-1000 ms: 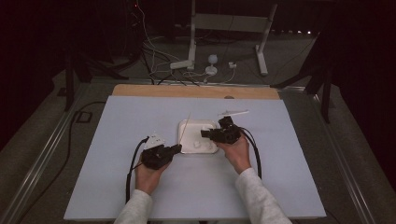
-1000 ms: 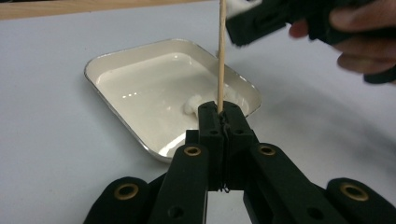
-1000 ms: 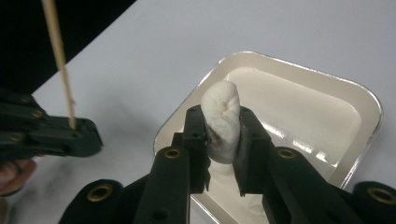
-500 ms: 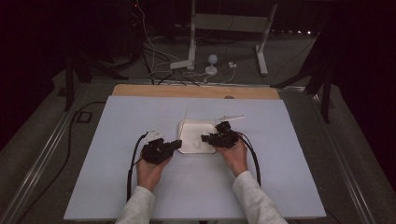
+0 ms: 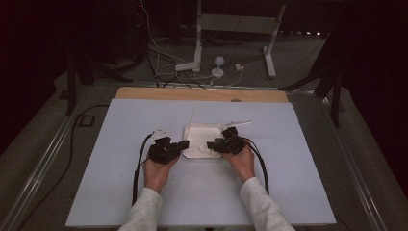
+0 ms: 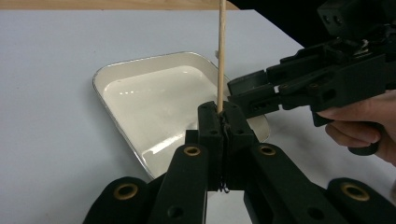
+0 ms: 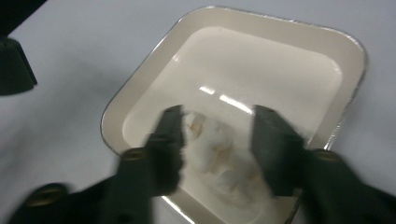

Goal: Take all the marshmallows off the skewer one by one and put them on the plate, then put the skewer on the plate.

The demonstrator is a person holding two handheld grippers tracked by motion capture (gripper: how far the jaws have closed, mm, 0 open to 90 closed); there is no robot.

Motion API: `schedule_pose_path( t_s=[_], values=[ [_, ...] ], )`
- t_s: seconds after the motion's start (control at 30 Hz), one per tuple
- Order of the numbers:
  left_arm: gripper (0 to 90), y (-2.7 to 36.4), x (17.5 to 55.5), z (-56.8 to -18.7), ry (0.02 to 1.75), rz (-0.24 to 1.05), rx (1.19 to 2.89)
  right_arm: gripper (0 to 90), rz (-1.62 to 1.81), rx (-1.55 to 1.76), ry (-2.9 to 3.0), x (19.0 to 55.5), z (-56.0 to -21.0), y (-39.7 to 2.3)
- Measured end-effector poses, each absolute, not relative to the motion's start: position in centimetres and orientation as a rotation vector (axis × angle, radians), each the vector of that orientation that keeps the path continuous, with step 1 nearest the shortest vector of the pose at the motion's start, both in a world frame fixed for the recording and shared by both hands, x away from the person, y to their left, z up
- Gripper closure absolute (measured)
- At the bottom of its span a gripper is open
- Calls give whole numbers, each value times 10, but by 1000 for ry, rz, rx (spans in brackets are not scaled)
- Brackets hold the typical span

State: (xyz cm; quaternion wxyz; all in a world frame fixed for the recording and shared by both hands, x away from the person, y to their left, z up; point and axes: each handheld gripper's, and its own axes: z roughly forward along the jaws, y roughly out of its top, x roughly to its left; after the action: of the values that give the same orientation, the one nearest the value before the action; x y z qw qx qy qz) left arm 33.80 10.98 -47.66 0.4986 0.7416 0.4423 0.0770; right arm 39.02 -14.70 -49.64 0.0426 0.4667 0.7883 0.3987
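Observation:
A white tray (image 5: 199, 132) (image 6: 100, 88) (image 7: 289, 25) sits mid-table on the pale blue sheet. My left gripper (image 5: 185, 143) (image 6: 223, 112) is at its near left corner, shut on a thin wooden skewer (image 6: 222, 56) that stands upright. From the right, my right gripper (image 5: 210, 144) (image 6: 236, 95) (image 7: 217, 130) reaches over the tray's near end. Its jaws have just been opening and stand apart on either side of soft white lumps (image 7: 219, 154) (image 5: 204, 150) lying in the tray.
A wooden board (image 5: 202, 94) lines the table's far edge. A thin white item (image 5: 235, 124) lies by the tray's far right corner. Cables and a stand's legs (image 5: 231, 48) are on the floor beyond the table.
The right gripper has dropped a little toward the tray's near end. The left gripper has edged slightly closer to the tray.

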Motion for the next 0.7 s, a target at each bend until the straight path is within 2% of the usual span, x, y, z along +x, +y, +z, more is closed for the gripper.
schedule_pose_path(
  t_s=[0.23,0.7],
  values=[
    [897,105,342,-481,1099,170,1790,211,1286,1436,2359,385,-489,-153],
    [896,98,349,-482,1117,163,1784,125,1495,1275,2289,360,-463,-169]
  ],
)
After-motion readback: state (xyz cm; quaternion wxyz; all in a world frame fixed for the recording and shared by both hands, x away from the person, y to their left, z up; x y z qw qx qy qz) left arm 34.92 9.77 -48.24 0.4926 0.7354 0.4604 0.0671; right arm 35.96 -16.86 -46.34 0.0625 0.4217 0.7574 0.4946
